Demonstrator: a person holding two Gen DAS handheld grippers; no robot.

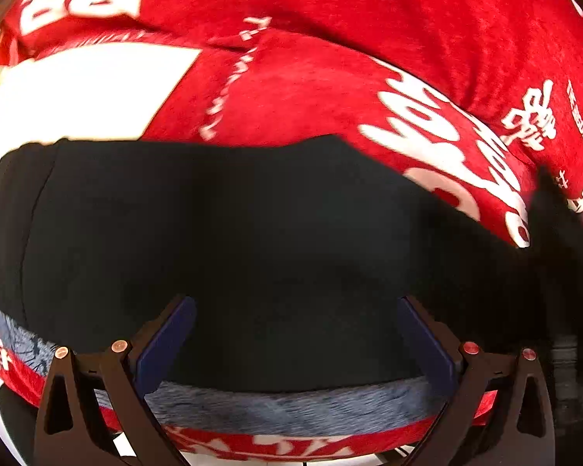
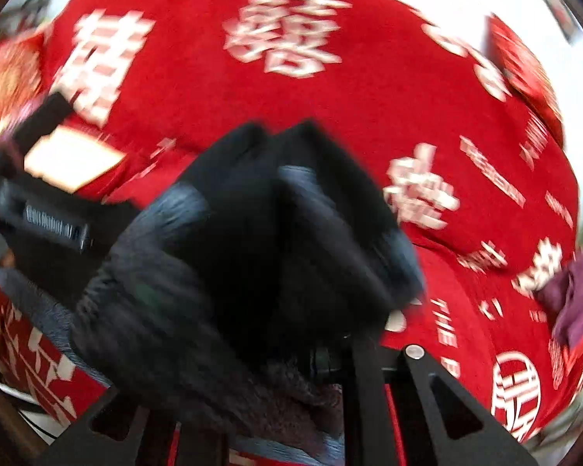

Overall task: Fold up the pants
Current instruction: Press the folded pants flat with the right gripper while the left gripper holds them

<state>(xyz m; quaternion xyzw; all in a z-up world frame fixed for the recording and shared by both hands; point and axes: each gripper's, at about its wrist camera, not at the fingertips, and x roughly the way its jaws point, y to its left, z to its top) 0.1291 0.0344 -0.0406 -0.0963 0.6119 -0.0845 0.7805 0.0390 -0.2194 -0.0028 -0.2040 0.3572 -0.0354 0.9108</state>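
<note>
Red blanket [image 1: 311,89] carried black pants [image 1: 233,252]; left gripper [image 1: 295,334] apart, right gripper [image 2: 291,349] clamped on bunched pants, mid-fold; next: lay flat w/ care

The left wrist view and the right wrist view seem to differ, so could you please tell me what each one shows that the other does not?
Only the left wrist view shows the left gripper open, its blue fingers spread over the flat black pants.

Only the right wrist view shows the pants bunched up at the right gripper, whose fingertips are hidden, and a purple cloth.

Both show the black pants and the red blanket with white characters.
</note>
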